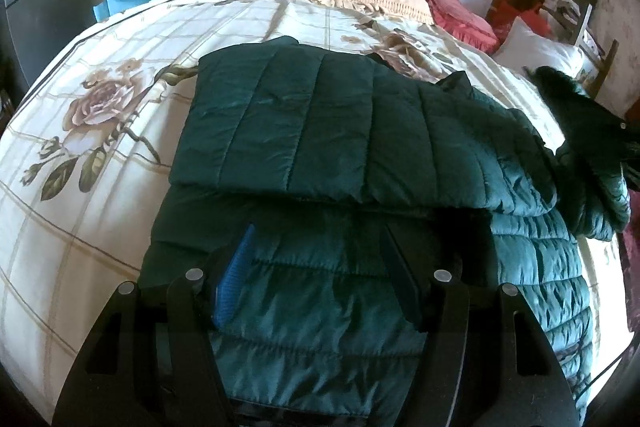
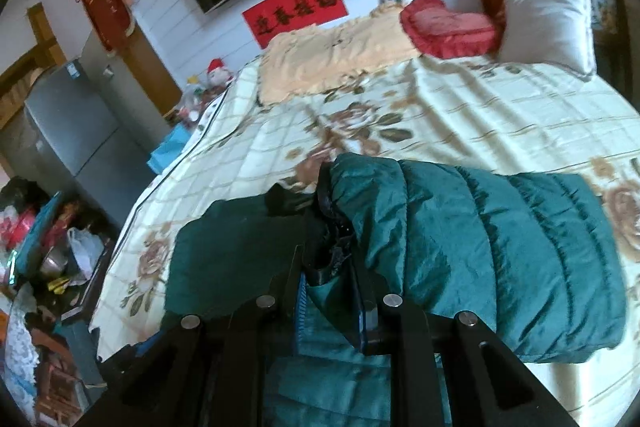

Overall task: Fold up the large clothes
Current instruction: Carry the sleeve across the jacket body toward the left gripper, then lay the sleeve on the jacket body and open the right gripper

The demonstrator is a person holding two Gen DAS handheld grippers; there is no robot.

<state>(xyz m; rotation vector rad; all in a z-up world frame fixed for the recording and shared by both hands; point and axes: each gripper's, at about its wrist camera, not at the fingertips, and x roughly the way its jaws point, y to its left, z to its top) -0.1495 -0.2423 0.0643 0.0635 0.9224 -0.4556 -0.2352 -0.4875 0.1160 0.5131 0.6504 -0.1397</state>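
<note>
A green jacket (image 1: 360, 131) lies folded mid-frame on the bed (image 1: 100, 107). Left tongs (image 1: 320, 267) stand released over it; right tongs (image 2: 332, 267) are clenched, seemingly on the jacket's dark edge.

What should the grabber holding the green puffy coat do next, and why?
Probably carry the pinched edge across and lay it on the folded part. The right gripper is shut on the green puffer coat, lifting a flap, while the left gripper is open above the coat on the bed.

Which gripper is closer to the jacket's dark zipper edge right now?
Right. The right gripper is shut on the zipper edge; the left gripper hangs open over the quilted panel.
</note>
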